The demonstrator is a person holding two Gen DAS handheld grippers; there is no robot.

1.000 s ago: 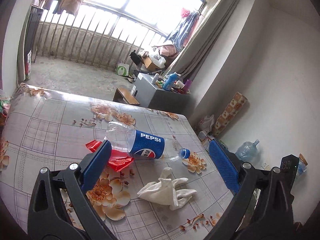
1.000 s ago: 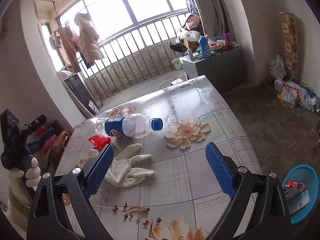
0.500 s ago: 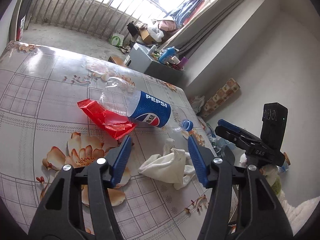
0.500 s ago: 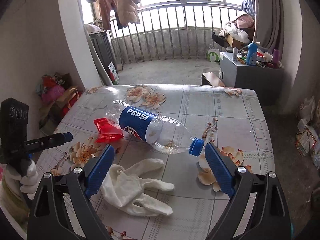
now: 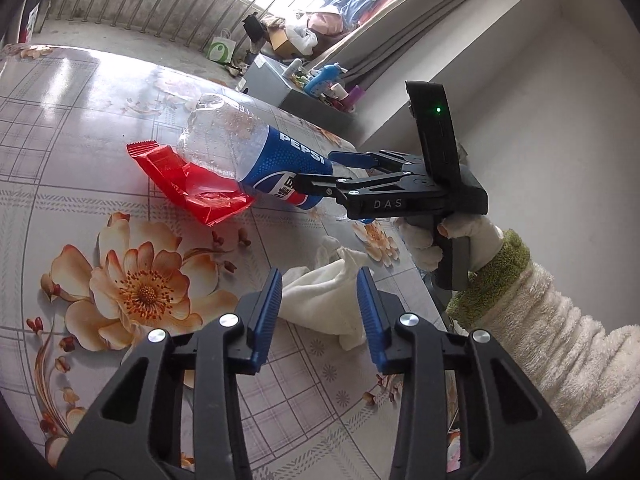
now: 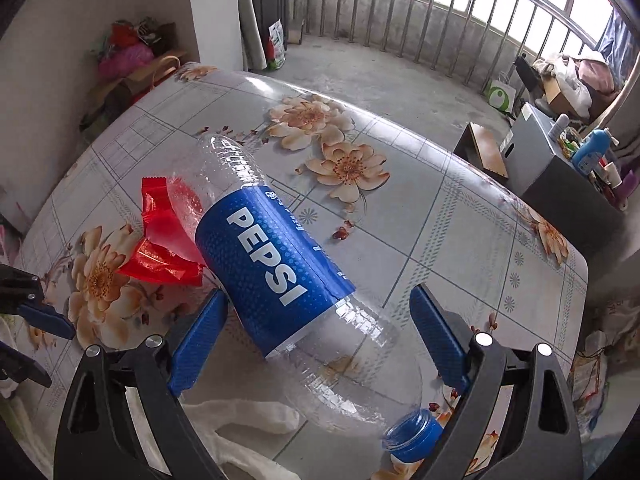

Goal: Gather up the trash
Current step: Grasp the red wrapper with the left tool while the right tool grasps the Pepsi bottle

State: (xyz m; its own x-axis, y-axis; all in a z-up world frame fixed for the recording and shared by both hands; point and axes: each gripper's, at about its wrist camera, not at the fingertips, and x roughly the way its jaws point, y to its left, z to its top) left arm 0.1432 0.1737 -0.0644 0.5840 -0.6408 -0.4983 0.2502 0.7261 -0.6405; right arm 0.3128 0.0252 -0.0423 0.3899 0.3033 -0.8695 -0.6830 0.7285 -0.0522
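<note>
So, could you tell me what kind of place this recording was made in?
Probably a lived-in home, in a room beside an enclosed balcony: a floral-print covered table, barred balcony windows and a grey cabinet crowded with household bottles.

A table with a glossy grey checked cover printed with orange flowers fills the foreground. Beyond it, a grey cabinet stands on the concrete floor, its top crowded with a blue bottle, cups and other small containers. A small wooden stool sits just beside the cabinet. Behind, a metal railing runs below a bright window, with a white-and-green bag on the floor near it and a cardboard box among piled cloth. Coloured bags are heaped by the left wall.
</note>
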